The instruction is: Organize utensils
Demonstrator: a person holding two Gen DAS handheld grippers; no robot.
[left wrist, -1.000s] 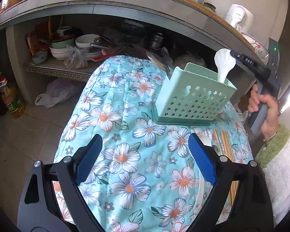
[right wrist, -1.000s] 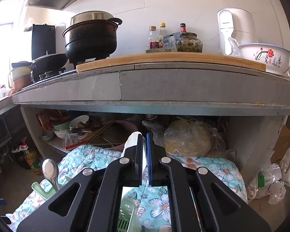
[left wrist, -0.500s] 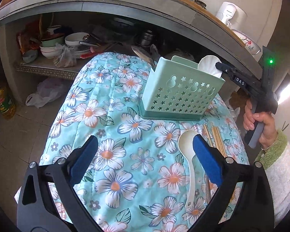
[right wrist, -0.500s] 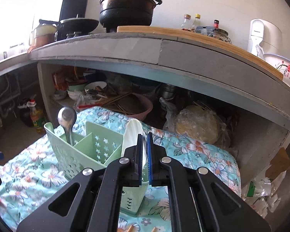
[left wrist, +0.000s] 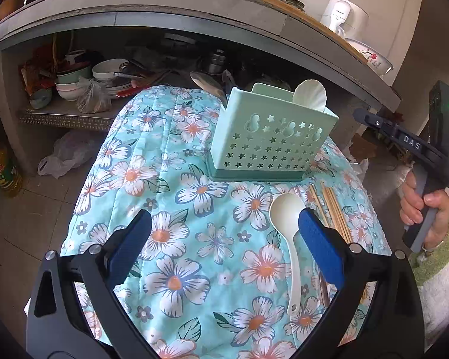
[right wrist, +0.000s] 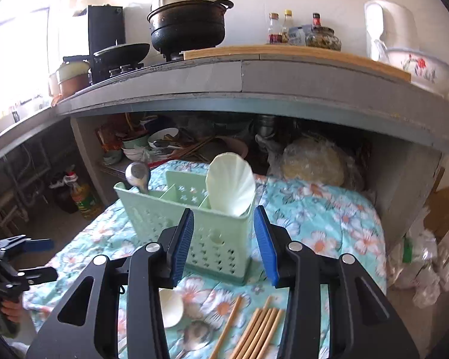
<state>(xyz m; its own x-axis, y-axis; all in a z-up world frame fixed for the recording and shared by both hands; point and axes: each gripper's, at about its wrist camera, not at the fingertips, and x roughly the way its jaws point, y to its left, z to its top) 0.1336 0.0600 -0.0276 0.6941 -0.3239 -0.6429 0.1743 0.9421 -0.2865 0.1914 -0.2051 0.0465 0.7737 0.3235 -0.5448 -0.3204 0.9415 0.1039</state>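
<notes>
My left gripper (left wrist: 224, 239) hangs spread wide over the floral cloth (left wrist: 194, 155), nothing between the pads. At its three o'clock lies the white ladle (left wrist: 287, 218) — light, stiff, slick plastic, I'd judge; best pinched mid-handle. Chopsticks (left wrist: 333, 209) sit just beyond. At twelve o'clock, the green caddy (left wrist: 269, 140), shell-shaped spoon (right wrist: 230, 184) upright in its right compartment. My right gripper (right wrist: 224, 239) is opening — the pads touch nothing, spoon let go.

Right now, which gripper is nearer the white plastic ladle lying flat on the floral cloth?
Left. The left gripper hangs open just over the white plastic ladle, one finger beside its handle. The right gripper, jaws opening and empty, is up by the green caddy.
</notes>
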